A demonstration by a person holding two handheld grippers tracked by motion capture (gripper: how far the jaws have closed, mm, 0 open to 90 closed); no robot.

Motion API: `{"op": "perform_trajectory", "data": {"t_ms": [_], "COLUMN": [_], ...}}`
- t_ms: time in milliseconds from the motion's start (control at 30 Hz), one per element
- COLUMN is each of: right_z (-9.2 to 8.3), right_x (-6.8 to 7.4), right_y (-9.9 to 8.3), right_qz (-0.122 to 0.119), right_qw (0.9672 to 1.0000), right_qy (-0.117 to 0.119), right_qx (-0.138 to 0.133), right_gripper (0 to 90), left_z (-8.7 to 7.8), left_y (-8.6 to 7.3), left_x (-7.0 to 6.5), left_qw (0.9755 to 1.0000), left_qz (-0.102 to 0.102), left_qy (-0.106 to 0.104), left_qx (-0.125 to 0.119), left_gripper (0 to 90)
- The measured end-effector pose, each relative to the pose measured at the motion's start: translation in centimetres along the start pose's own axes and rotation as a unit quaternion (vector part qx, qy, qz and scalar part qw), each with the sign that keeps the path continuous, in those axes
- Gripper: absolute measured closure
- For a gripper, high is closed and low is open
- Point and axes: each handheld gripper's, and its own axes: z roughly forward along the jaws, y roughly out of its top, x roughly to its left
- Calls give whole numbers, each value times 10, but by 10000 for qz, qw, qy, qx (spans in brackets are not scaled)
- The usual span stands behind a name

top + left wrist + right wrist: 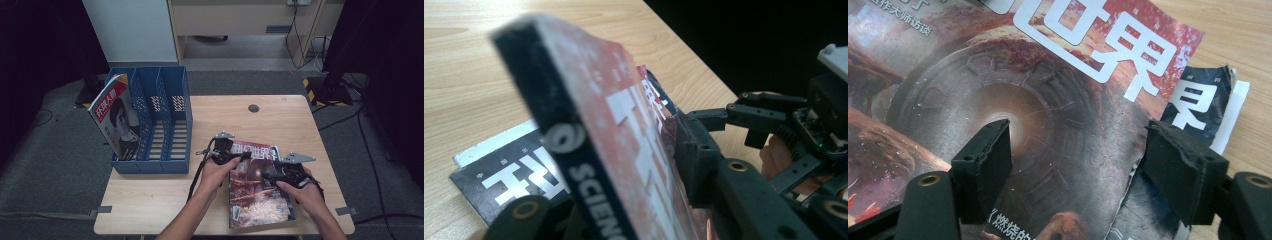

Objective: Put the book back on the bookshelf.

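Observation:
A red-brown science magazine [257, 195] lies on the wooden table [150, 200] on top of a darker magazine [509, 175]. My left gripper [241, 157] is at its top left corner. In the left gripper view the spine edge of the red-brown magazine [624, 125] is lifted off the lower one, and my left gripper [614, 190] is shut on it. My right gripper [280, 172] hovers over the cover's right side. In the right gripper view my right gripper [1083, 165] is open wide above the cover [1023, 100], one pad near its torn right edge. The dark magazine [1203, 100] peeks out beyond.
A blue three-slot file rack [160, 120] stands at the table's left, with a red-and-white magazine [117, 120] upright in its left slot. A small round hole [254, 108] sits near the table's far edge. Dark cables trail from both grippers.

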Motion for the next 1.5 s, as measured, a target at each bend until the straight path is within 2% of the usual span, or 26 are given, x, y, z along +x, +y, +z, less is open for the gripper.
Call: {"op": "perform_trajectory", "data": {"t_ms": [200,333,500,733,1167,1500], "right_z": [-4,-6,-7,-7,-8,-8], "right_x": [-3,-4,-4,-5,-5,-5], "right_y": [2,2,3,3,3,3], "right_qz": [124,212,268,331,329,312], "right_qw": [9998,9996,9994,9991,9990,9990], "right_qy": [14,30,65,109,144,156], "right_qx": [-125,-194,-231,-261,-251,-270], "right_gripper": [212,187,186,186,191,195], "left_z": [-5,-8,-12,-15,-24,-33], "left_y": [3,7,11,17,29,36], "left_x": [-4,-9,-13,-17,-18,-17], "left_qw": [9999,9996,9992,9987,9979,9971], "left_qz": [85,231,375,477,561,562], "left_qy": [-13,-13,6,17,56,-32], "left_qx": [-104,-141,-161,-169,-328,-519], "left_gripper": [770,776,780,785,801,810]}}
